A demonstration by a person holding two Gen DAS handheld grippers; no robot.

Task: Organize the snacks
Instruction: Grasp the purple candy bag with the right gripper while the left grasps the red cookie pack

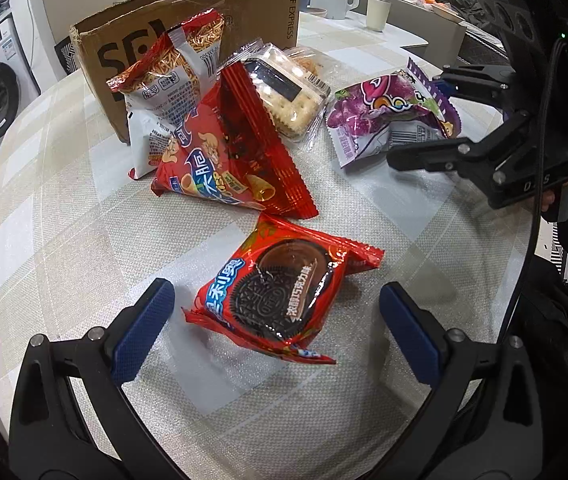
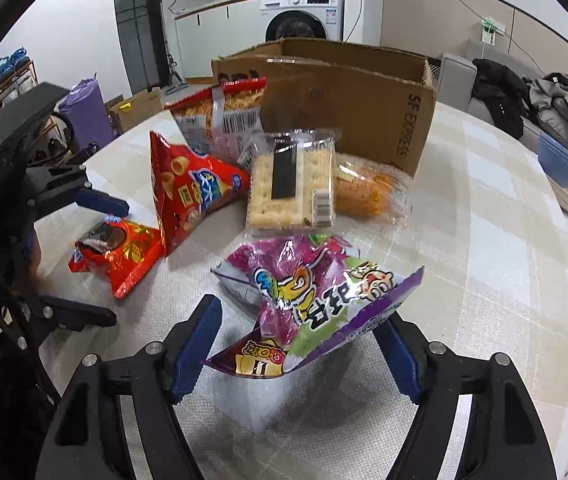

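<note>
Six snack packs on the checked-cloth counter [image 1: 63, 240], one brown cardboard box [image 2: 348, 108] standing open behind them. Count: one red Oreo cookie packet [image 1: 284, 296], one red cone-crisp bag [image 1: 227, 152], one red-and-white noodle-snack bag [image 1: 171, 76], one clear cracker pack with a black label [image 2: 292, 184], one clear pack of orange snacks [image 2: 368, 192], one purple crinkled snack bag [image 2: 316, 300]. The red crisp bag, noodle bag and cracker pack lean together just in front of the box.

Left gripper [image 1: 275, 332] tilted down over the counter, fingers [image 1: 143, 332] spread wide on either side of the Oreo packet, not touching it; released.

Right gripper [image 2: 296, 356] also tilted down, purple bag between its fingers [image 2: 195, 352]. Left pad clear of the bag; right pad hidden behind the bag's edge, contact there can't be told. No clamp visible, reads as released.
</note>
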